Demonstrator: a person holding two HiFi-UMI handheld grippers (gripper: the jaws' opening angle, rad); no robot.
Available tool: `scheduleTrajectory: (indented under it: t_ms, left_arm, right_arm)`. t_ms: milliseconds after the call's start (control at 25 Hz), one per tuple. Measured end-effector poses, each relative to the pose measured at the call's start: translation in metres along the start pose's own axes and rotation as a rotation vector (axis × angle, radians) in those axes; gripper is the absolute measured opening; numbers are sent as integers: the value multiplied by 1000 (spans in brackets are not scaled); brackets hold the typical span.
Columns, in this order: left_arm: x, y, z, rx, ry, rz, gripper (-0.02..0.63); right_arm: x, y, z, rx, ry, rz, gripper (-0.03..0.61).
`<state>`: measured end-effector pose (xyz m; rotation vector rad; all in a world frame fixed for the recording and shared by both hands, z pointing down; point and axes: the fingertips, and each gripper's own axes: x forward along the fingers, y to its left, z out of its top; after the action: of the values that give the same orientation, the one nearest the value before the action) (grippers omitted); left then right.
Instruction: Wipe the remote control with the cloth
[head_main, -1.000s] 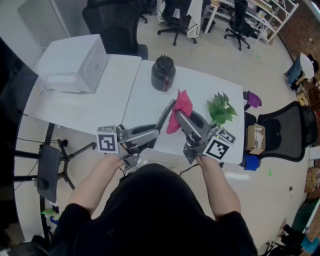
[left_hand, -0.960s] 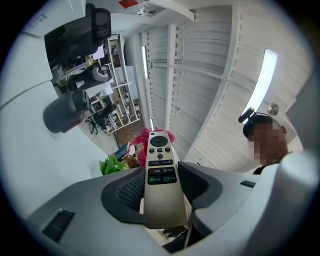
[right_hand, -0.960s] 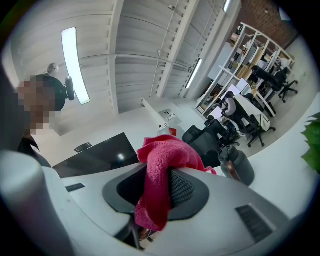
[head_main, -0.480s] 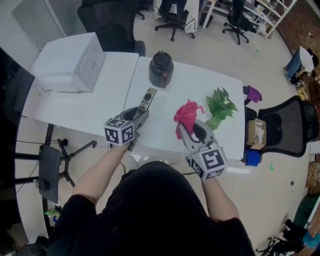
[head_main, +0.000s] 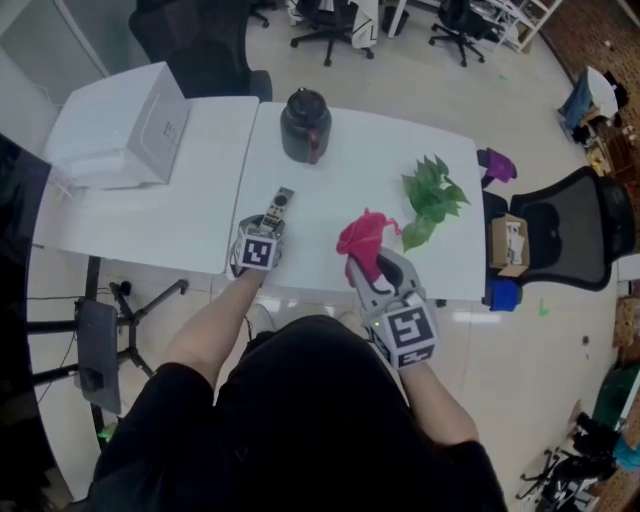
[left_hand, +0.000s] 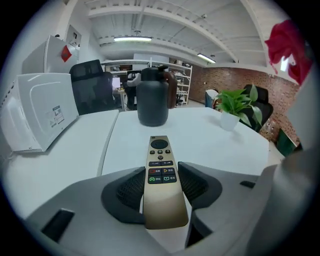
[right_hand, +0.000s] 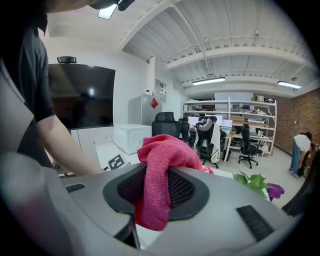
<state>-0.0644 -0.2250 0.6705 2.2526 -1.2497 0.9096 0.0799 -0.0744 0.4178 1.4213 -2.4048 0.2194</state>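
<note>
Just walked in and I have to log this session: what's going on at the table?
A person holds a gripper in each hand. The left gripper is shut on the remote, down at the white table. The right gripper is shut on a pink cloth, held apart from the remote. No wiping yet.
</note>
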Motion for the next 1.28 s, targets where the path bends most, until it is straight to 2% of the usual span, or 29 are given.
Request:
scheduleTrajectory:
  t_ms: [120,320,840,920,1080,1280]
  left_arm:
    - [14,2,-11,-3,43,24,210]
    - [26,0,-19,-5,66,34,210]
    - [33,-6,-27,37,78,48,213]
    - [31,-7,-27,51,76,49,247]
    - [15,-5,-20,56,31,48,258]
    - [-38,-1,8,3,-136,19,258]
  right_arm:
    - [-3,2,-5,11,20,-3,115]
    - [-5,1,-12,4,35,-3,115]
    - [-6,-6,-14,15,50,-16,115]
    - [-6,-6,-14,18,49,-16,115]
    - [-3,-7,-14,34,60,-21,115]
    - [19,-15,-28,28,101,-21,115]
